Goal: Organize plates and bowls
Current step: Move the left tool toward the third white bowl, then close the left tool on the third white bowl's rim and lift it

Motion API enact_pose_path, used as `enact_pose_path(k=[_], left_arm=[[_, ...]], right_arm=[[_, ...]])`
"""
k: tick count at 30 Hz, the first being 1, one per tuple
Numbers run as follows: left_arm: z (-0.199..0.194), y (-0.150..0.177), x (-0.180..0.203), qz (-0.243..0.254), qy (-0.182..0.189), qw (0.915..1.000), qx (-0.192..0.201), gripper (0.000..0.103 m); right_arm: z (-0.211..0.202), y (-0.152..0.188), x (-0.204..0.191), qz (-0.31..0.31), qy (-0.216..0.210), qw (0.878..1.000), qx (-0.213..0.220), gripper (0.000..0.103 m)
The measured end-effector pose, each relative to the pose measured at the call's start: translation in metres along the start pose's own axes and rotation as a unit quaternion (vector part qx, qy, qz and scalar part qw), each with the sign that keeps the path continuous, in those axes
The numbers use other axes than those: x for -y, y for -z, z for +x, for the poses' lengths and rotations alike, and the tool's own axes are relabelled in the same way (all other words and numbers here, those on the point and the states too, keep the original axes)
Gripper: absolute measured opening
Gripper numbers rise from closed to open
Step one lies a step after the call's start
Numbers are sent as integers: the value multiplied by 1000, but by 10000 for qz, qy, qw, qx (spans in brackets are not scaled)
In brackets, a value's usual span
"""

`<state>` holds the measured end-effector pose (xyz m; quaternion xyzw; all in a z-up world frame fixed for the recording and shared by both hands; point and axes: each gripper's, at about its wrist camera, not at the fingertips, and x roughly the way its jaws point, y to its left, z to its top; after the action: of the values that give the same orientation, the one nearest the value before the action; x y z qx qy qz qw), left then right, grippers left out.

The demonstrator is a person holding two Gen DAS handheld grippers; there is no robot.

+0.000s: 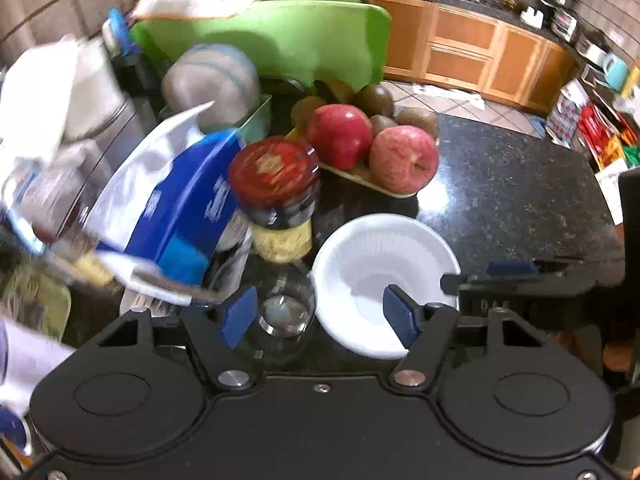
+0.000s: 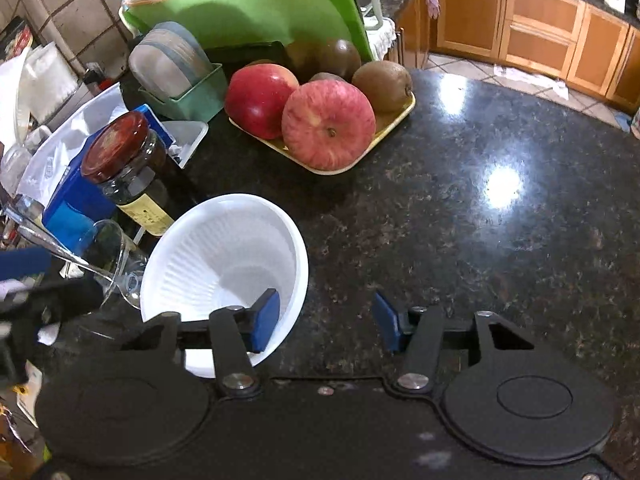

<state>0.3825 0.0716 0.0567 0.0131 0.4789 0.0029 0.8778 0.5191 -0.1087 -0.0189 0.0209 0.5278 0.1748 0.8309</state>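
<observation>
Dark granite counter (image 2: 460,208), white bowl (image 2: 224,252) rim between spread right claw (image 2: 326,326) pads, left claw (image 1: 320,316) spread astride rim

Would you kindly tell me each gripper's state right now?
Left gripper: open, straddling the white bowl's rim.
Right gripper: open, straddling the same rim.

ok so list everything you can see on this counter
white ribbed plastic bowl: one, white, counter front, left.
red apples: two, red, on the tray.
brown kiwis: several, brown, behind the apples.
pale yellow tray: one, yellow, counter middle.
red-lidded glass jar: one, beside the bowl.
clear glass: one, left of the bowl.
green cutting board: one, upright at back.
blue box: one, far left.
left tool: open, right finger inside the bowl.
right tool: open, straddling the bowl rim.
</observation>
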Motion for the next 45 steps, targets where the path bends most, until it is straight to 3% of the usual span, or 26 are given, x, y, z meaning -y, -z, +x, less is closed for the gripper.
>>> enact_pose_path(k=[10, 18, 22, 26, 31, 38, 45], left_arm=[[41, -24, 23, 700, 82, 9967, -414, 46], [56, -22, 20, 713, 161, 9955, -605, 34], [59, -22, 23, 778, 154, 9950, -611, 31], [65, -19, 30, 870, 196, 9932, -751, 20], [67, -15, 37, 1029, 16, 9920, -724, 20], [61, -13, 30, 926, 19, 9940, -588, 31], [76, -11, 35, 1025, -43, 9912, -839, 31]], right_arm=[[-5, 6, -2, 78, -115, 9999, 69, 51], [11, 9, -6, -21, -36, 9999, -116, 24], [8, 9, -2, -30, 51, 9999, -94, 22], [3, 9, 1, -14, 66, 10000, -23, 21], [1, 8, 1, -21, 26, 10000, -15, 21], [4, 10, 0, -47, 77, 9999, -54, 21], [6, 10, -1, -36, 52, 9999, -78, 21]])
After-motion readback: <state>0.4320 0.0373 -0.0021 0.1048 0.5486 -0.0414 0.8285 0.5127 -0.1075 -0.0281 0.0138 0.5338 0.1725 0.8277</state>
